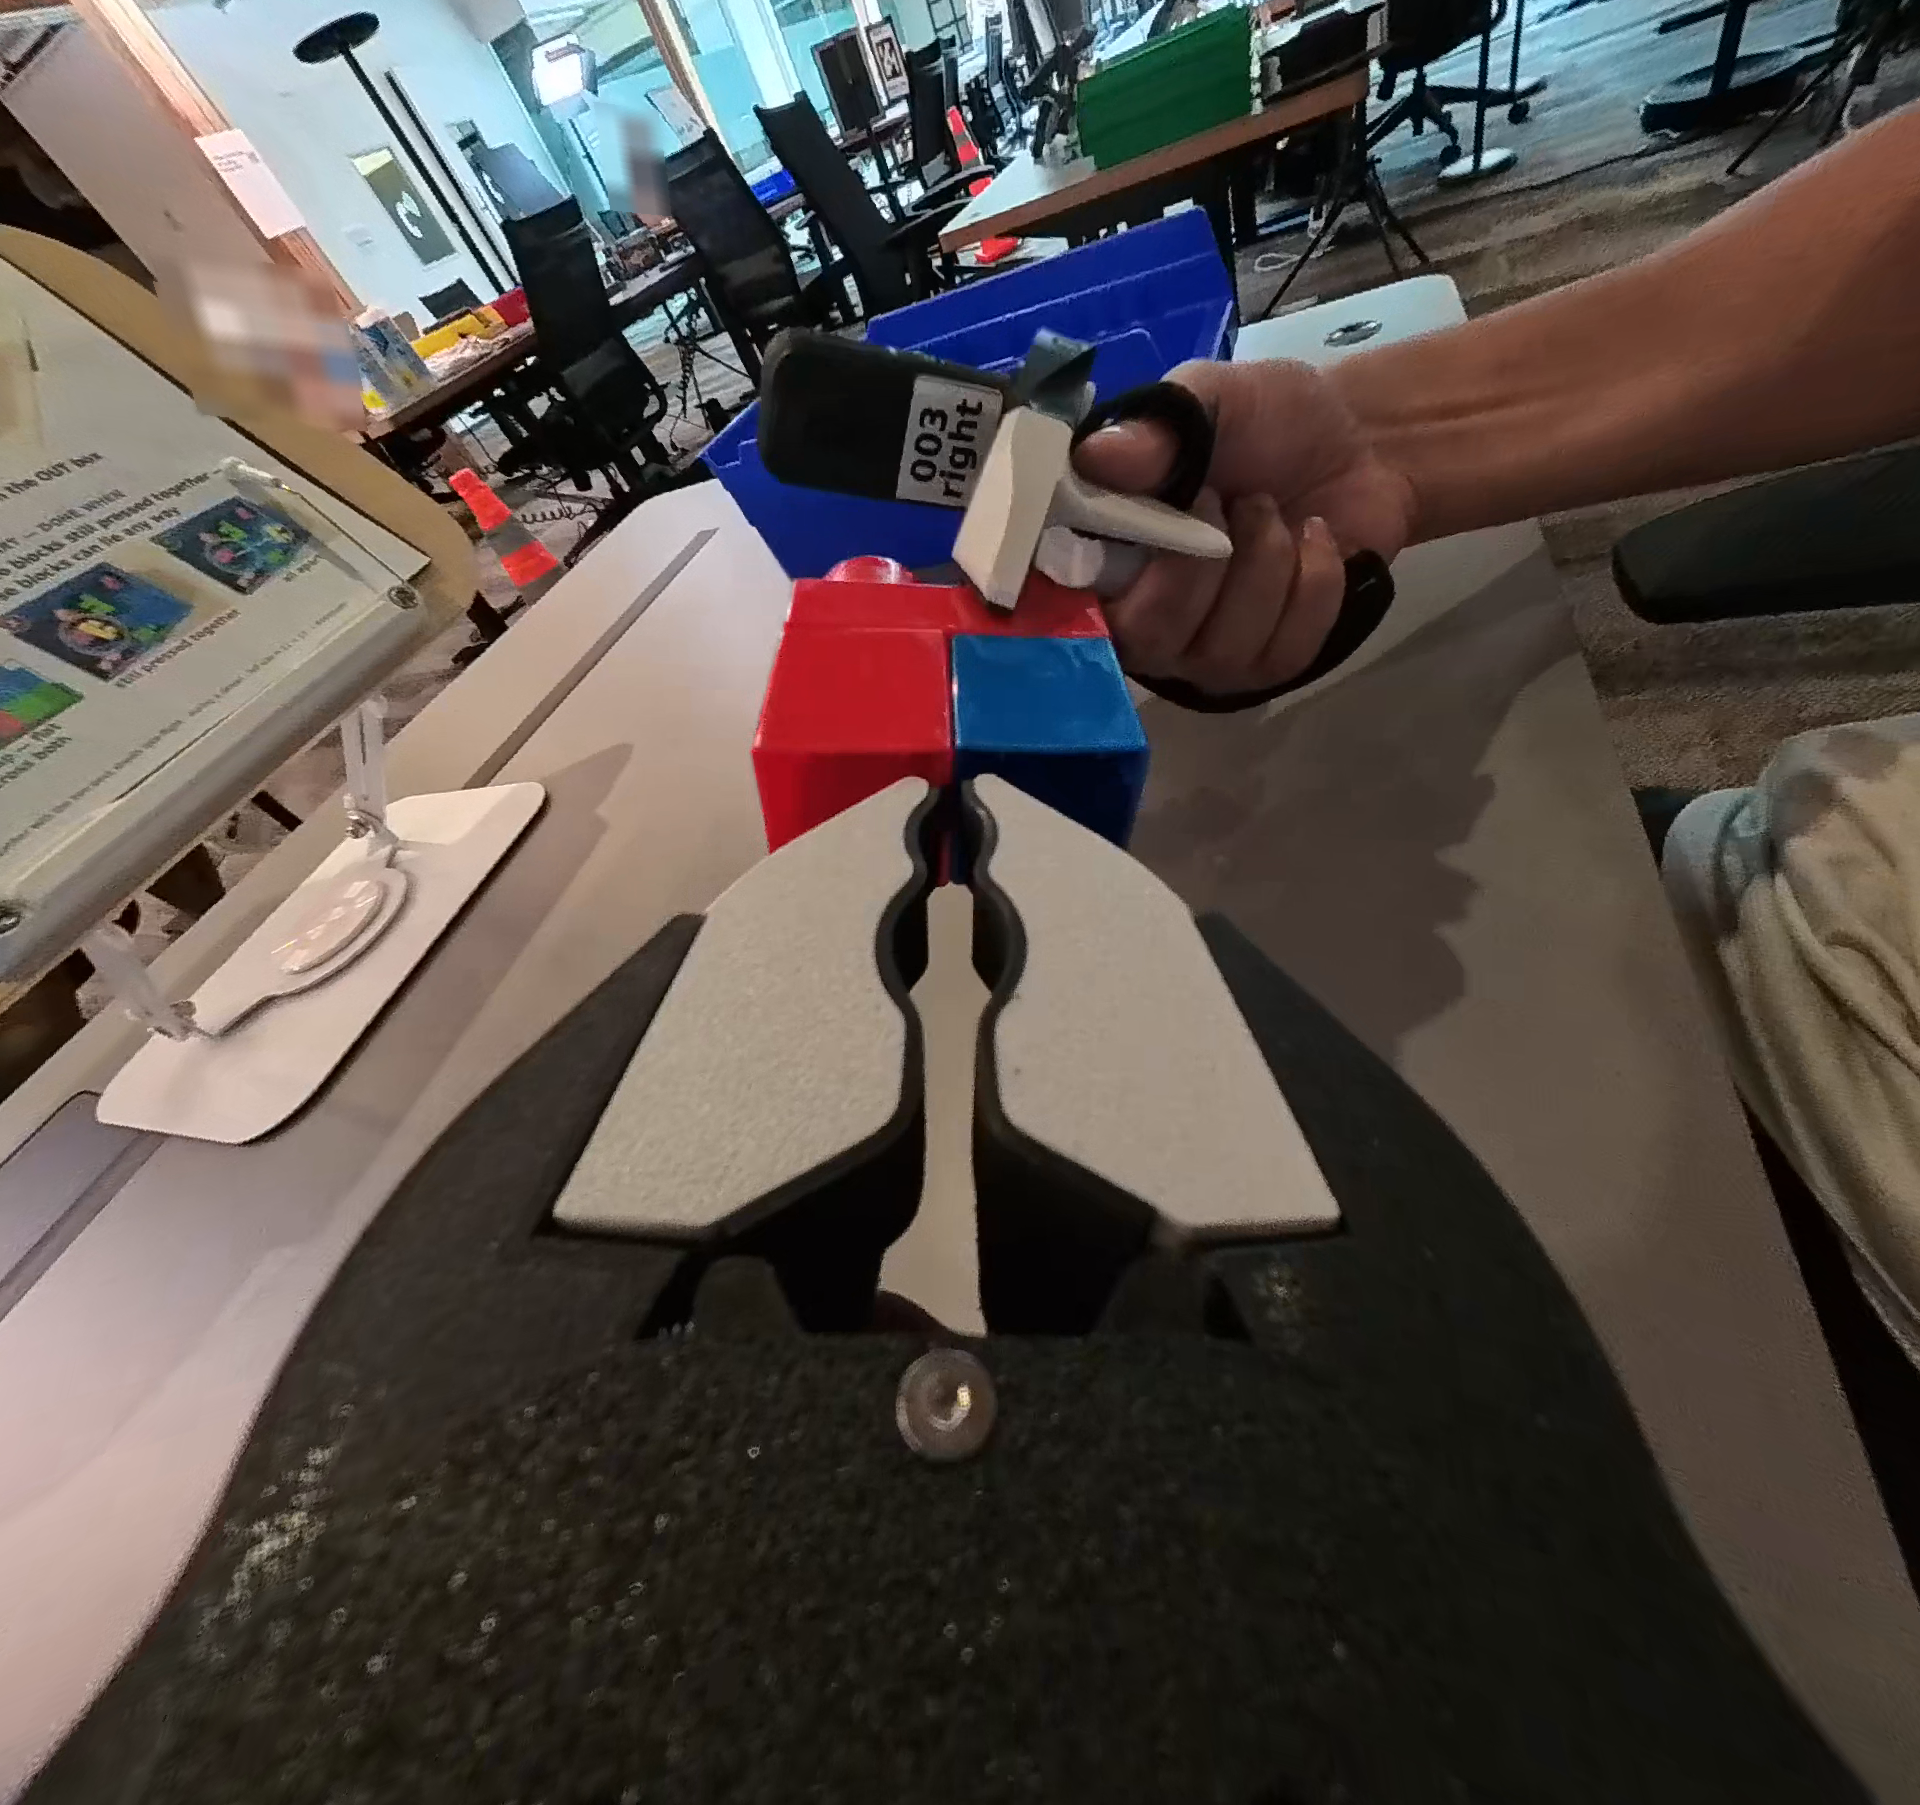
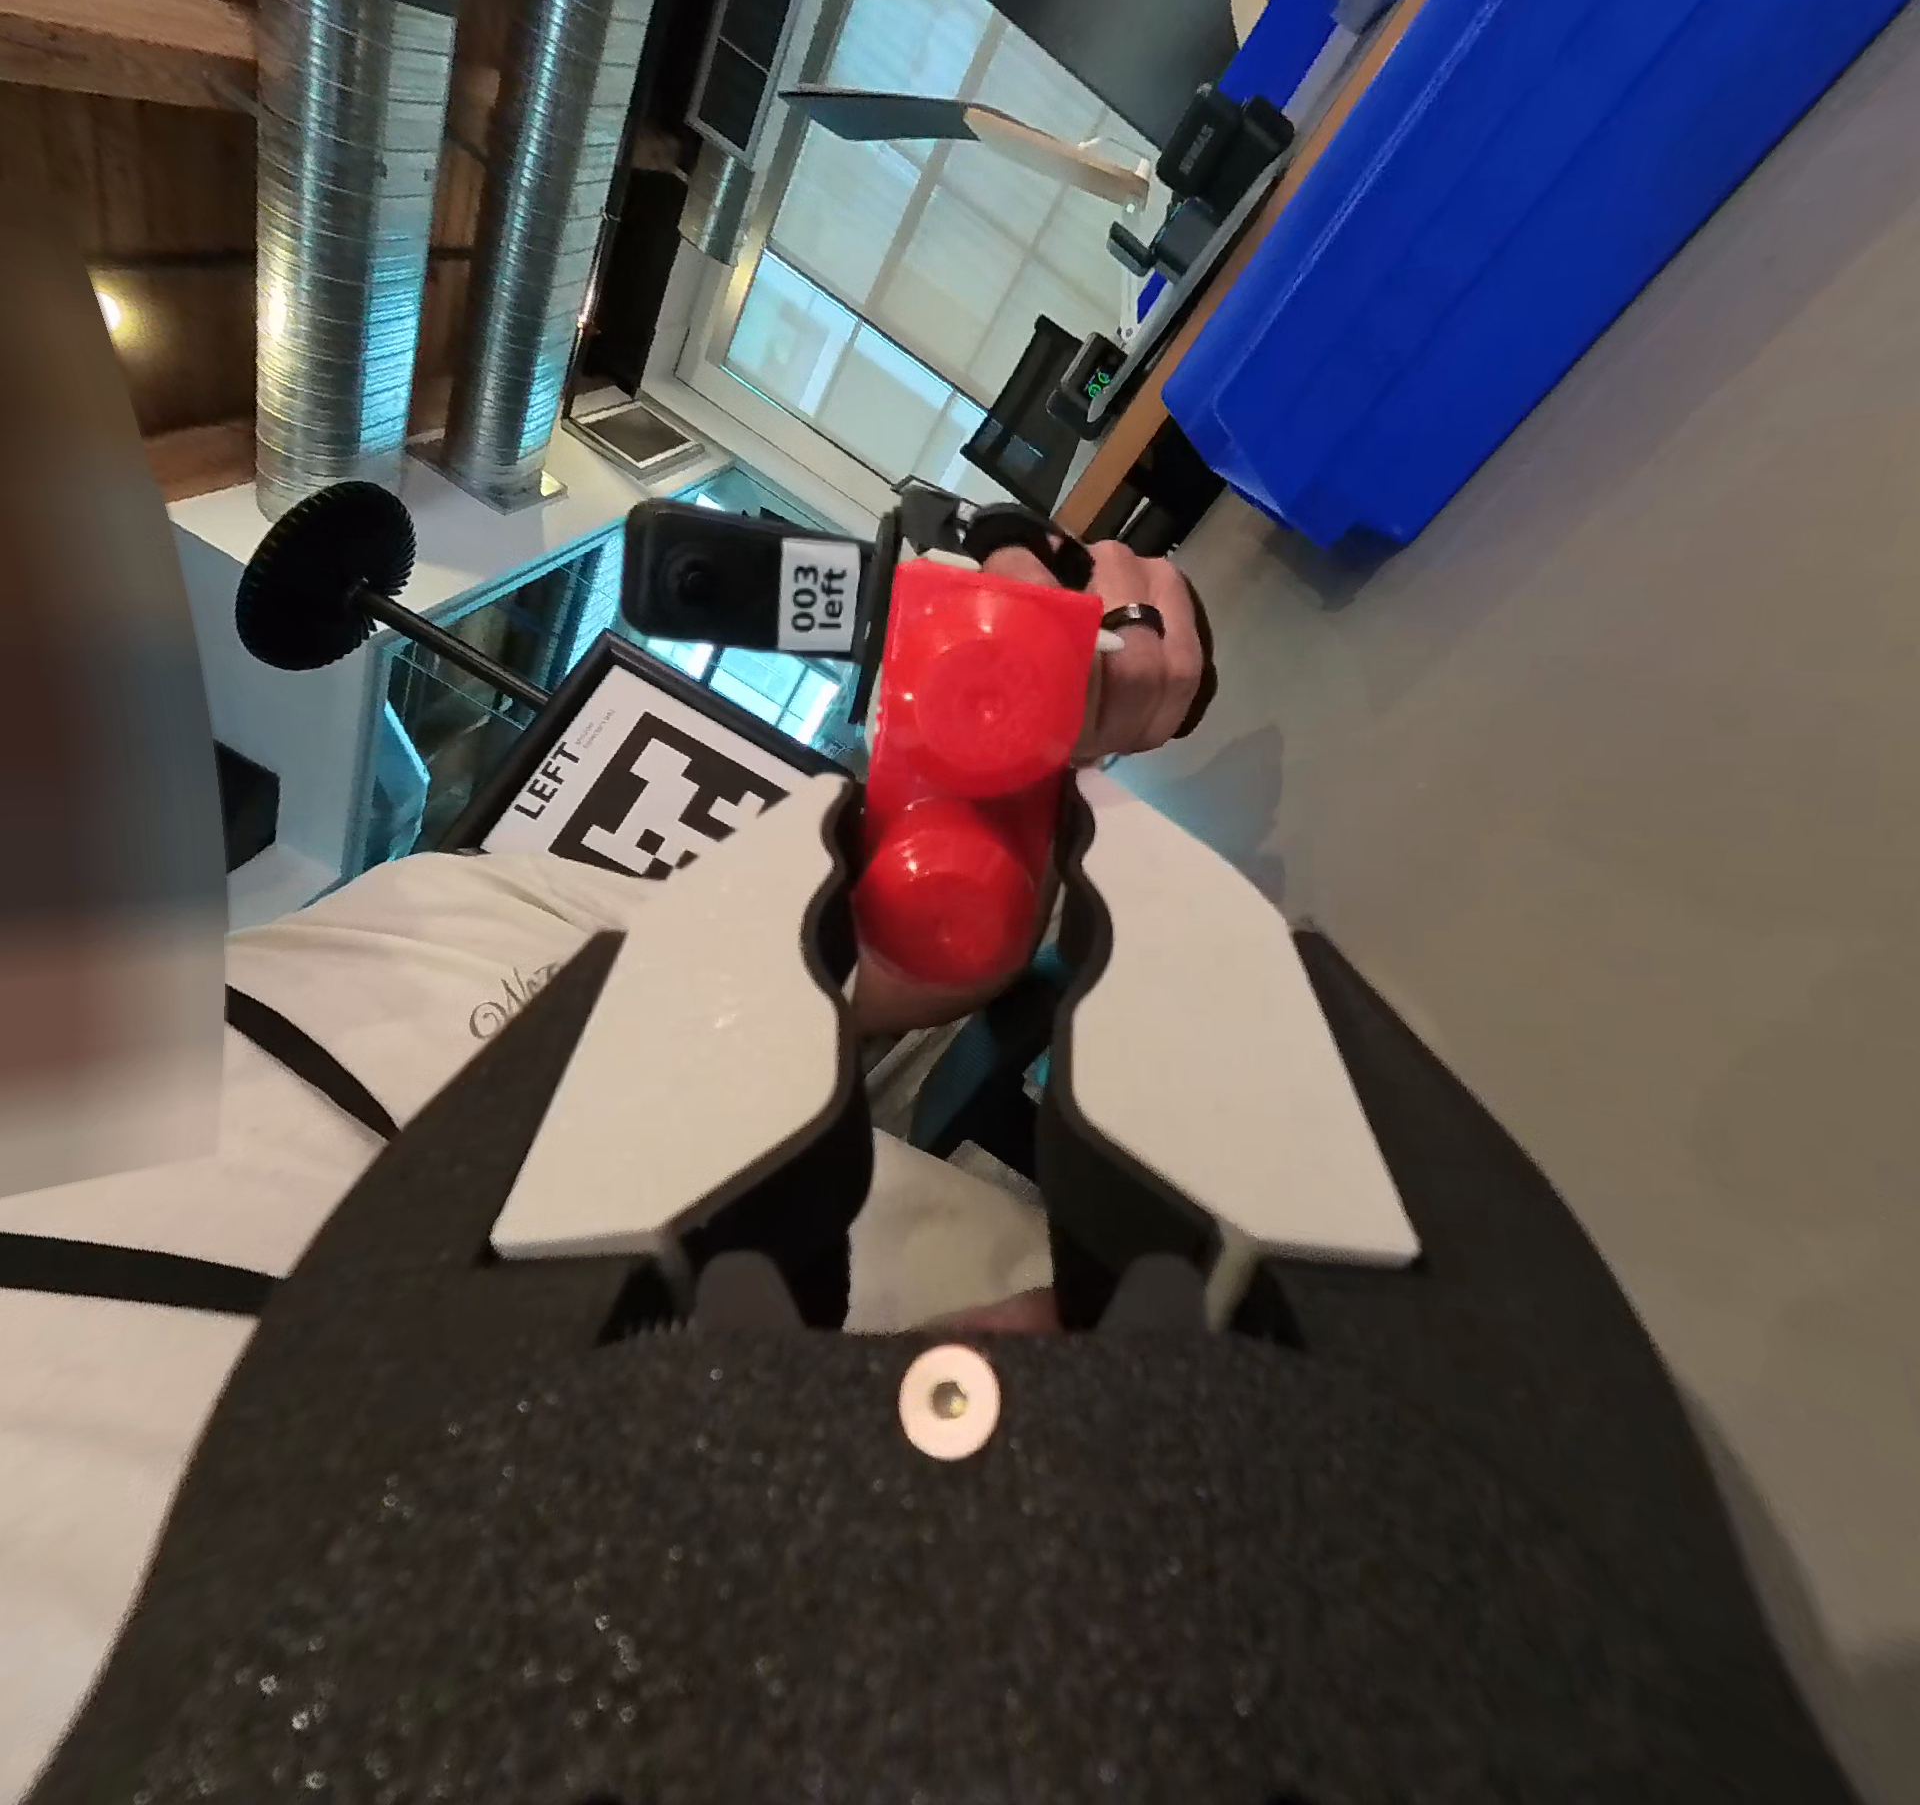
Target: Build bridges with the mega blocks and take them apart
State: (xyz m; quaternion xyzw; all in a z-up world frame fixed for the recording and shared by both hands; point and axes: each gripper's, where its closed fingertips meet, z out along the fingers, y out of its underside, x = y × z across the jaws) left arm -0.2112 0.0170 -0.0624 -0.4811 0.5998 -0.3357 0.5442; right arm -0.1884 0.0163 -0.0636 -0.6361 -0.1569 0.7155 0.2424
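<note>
A small bridge is held above the table [image 1: 1351, 976]: a red top block [image 1: 914, 602] spans a red block [image 1: 847, 706] and a blue block [image 1: 1044, 706]. My left gripper [image 1: 951, 799] is shut on the two lower blocks where they meet, from the near side. My right gripper [image 1: 1029, 581], held in a hand, comes in from the right onto the top block. In the right wrist view my right gripper [image 2: 956, 820] is shut on the red top block [image 2: 977, 706], its fingers on either side near one stud. The left gripper's camera [image 2: 727, 592] shows behind it.
A blue bin [image 1: 1039, 353] stands on the table just behind the blocks and also shows in the right wrist view [image 2: 1558, 197]. A picture sign on a white stand [image 1: 156, 612] is at the left. A person's knee [image 1: 1818, 976] is at the right edge.
</note>
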